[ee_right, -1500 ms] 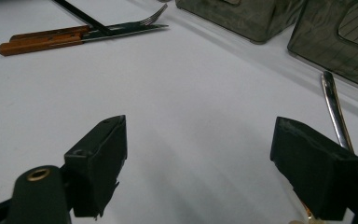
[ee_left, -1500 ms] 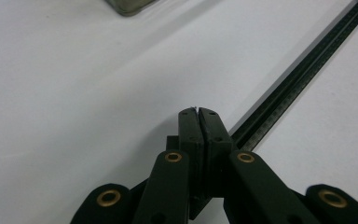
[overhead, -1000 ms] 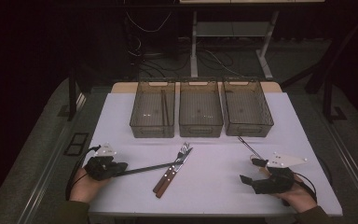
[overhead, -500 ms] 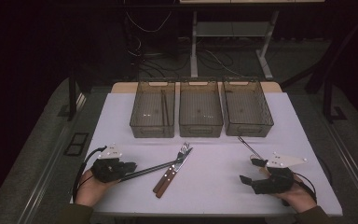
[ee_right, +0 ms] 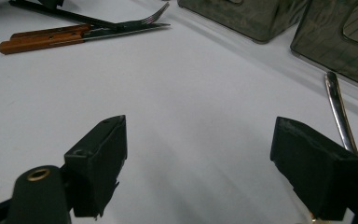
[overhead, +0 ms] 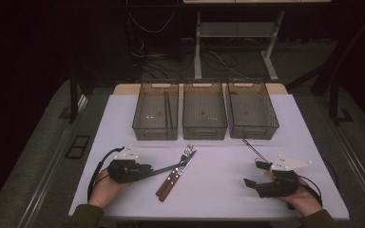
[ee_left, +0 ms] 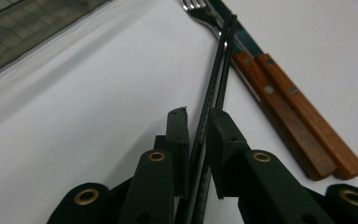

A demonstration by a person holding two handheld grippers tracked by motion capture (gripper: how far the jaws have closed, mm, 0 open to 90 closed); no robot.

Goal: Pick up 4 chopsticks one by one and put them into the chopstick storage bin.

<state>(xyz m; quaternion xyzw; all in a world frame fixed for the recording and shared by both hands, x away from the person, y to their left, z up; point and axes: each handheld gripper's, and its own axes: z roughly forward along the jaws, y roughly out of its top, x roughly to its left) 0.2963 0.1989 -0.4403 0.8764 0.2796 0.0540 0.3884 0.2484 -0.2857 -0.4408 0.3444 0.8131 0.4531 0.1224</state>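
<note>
My left gripper (overhead: 148, 170) lies low on the white table (overhead: 218, 199) at the front left. A pair of thin black chopsticks (ee_left: 216, 79) runs out between its jaws, which have just been opening; they stand slightly parted around the sticks (ee_left: 198, 119). The stick tips rest across a fork (overhead: 186, 153) and a knife (overhead: 173, 178), both with wooden handles (ee_left: 298, 126). At the front right my right gripper (overhead: 253, 173) stands wide open (ee_right: 200, 140) with nothing between its fingers. A thin metal utensil (overhead: 254, 149) lies just beyond it (ee_right: 338, 107).
Three smoked plastic bins stand in a row at the back of the table: left (overhead: 145, 128), middle (overhead: 204, 130) and right (overhead: 254, 130). The left one holds a dark stick-like item (overhead: 167, 109). Table legs and cables show behind the table.
My left gripper has slid right toward the fork and knife, carrying the chopsticks with it. The right gripper has stayed put.
</note>
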